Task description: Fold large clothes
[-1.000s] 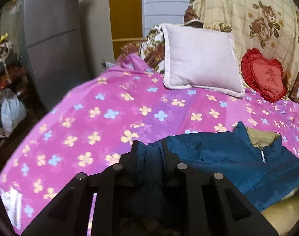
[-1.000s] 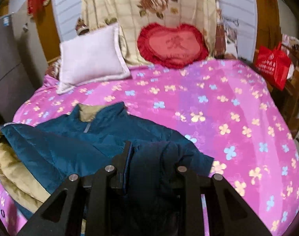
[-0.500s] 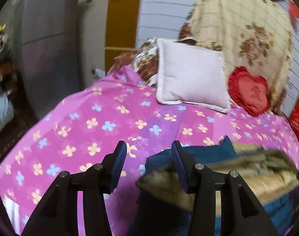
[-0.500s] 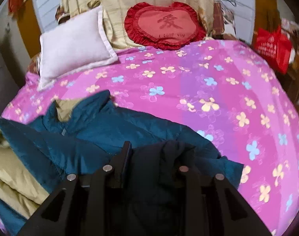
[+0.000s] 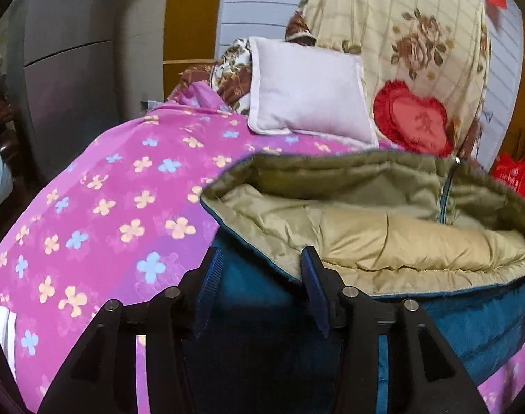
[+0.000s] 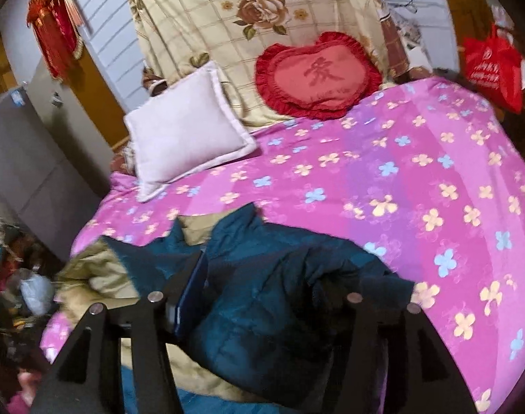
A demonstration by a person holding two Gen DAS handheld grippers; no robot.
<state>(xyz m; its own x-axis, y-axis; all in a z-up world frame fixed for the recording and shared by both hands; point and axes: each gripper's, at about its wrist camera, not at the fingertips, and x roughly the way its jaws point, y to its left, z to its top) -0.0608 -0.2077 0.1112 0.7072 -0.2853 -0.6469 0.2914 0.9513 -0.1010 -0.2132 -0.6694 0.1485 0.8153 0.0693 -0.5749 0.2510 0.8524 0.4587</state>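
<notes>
Jacket (image 5: 383, 241) lining shows only past the parted left tool (image 5: 260, 291); right tool (image 6: 279, 296) opening over its blue shell.

Pink flowered bed (image 6: 417, 172) spreading wide, pale pillow (image 6: 186, 127) leaning by red heart cushion (image 6: 317, 76), rose-print blanket (image 6: 227, 17) hanging behind, red bag (image 6: 493, 65) dangling at right.

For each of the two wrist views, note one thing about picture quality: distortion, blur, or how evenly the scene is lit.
Left wrist view: fisheye bending curves the bed's pink sheet, dark corners ring the frame, and the jacket looks fairly sharp. Right wrist view: the same barrel distortion, softer overall with slight motion blur on the jacket; the clutter at lower left falls into shadow.
</notes>
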